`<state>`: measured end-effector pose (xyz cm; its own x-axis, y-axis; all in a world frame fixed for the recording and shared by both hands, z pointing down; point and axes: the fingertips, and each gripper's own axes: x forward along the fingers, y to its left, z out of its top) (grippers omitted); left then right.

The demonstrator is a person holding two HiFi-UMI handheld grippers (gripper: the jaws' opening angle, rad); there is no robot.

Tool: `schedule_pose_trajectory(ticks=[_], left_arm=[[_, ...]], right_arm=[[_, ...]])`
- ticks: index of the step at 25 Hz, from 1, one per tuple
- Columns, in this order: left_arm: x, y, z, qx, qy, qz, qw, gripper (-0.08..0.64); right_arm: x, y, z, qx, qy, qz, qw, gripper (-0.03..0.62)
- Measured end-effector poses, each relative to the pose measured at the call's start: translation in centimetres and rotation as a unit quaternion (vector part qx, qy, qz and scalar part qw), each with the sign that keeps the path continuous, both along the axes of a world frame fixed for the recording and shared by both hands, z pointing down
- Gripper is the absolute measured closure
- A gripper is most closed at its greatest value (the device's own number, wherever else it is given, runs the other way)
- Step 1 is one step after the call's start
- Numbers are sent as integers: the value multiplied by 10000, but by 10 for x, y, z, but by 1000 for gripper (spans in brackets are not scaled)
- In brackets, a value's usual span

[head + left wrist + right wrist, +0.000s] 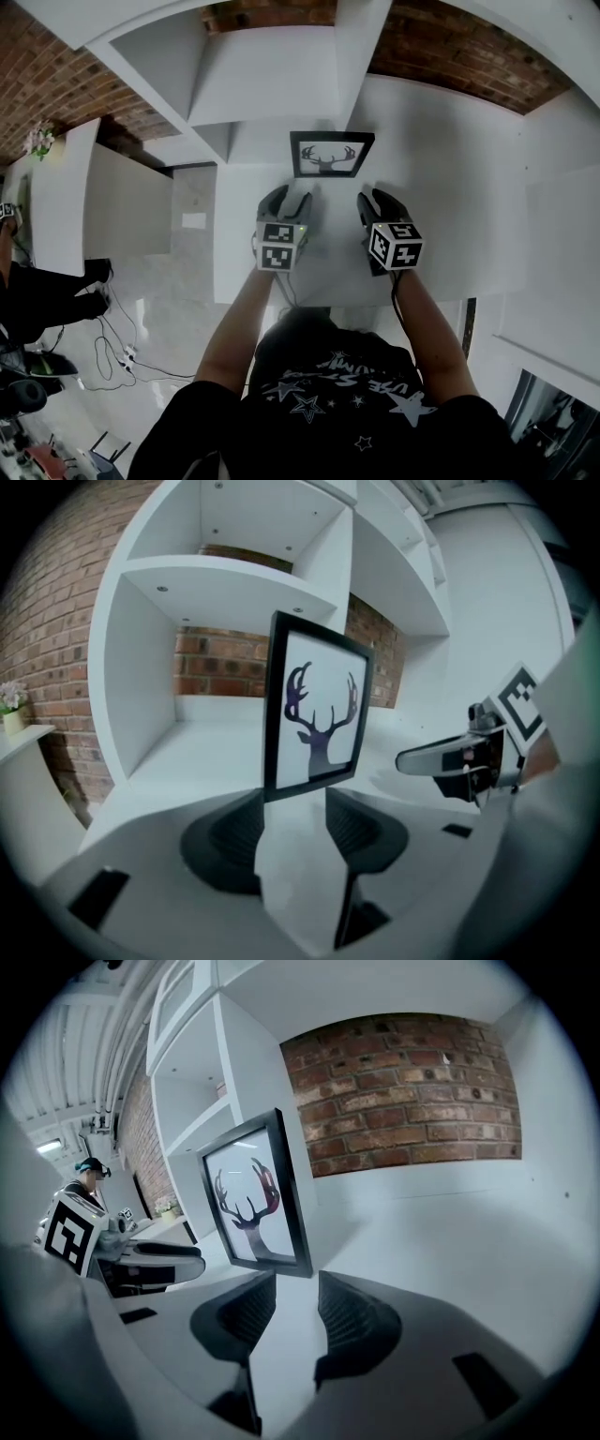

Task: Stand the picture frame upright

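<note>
Already upright: black-framed deer picture (332, 155), upper centre.
Fingers of left gripper (289, 199) and right gripper (377, 199) released, empty; task seems done.

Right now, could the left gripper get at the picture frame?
Probably yes: the picture frame stands upright just ahead of the left gripper, whose jaws are open and empty, with only bare white shelf between.

The picture frame (332, 155) stands upright on the tabletop (450, 178), just ahead of my left gripper (286, 199) and right gripper (373, 201), side by side and clear of it. Shelving (262, 75) rises behind it, with a brick wall (450, 47) at the rear.
</note>
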<state>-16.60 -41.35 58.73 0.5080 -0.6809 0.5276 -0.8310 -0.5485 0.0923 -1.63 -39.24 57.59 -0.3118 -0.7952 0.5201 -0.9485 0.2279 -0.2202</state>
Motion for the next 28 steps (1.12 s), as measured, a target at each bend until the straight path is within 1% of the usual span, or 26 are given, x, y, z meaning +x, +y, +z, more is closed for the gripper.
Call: schedule_pose_trajectory(ticks=[5,9,13,19,22,23,25,28], left_arm=[[14,31,-13,111,-21,-76,9999,374],[29,59,-18,101,-61,-96,9999,374],[47,86,-27,236,-83,-178,9995,374],[72,126,-59,531,91,-227,9983,374],[82,146,-69,590,154,-206,9979,384],[85,153,-71,610,153,-217,9978,403],[90,167,-75,672,181,-261,9972,439],[100,192,-79,677,250,-222,9971,448]], right_arm=[[13,26,-9,121,-126,-72,9998,459],[27,53,-18,234,-210,-80,9995,460],[40,79,-28,375,-225,-185,9989,460],[59,114,-45,628,-255,-327,9972,460],[68,131,-54,754,-284,-400,9959,460],[71,137,-56,795,-309,-416,9955,463],[77,149,-60,878,-360,-423,9946,490],[86,172,-64,921,-418,-409,9940,522]])
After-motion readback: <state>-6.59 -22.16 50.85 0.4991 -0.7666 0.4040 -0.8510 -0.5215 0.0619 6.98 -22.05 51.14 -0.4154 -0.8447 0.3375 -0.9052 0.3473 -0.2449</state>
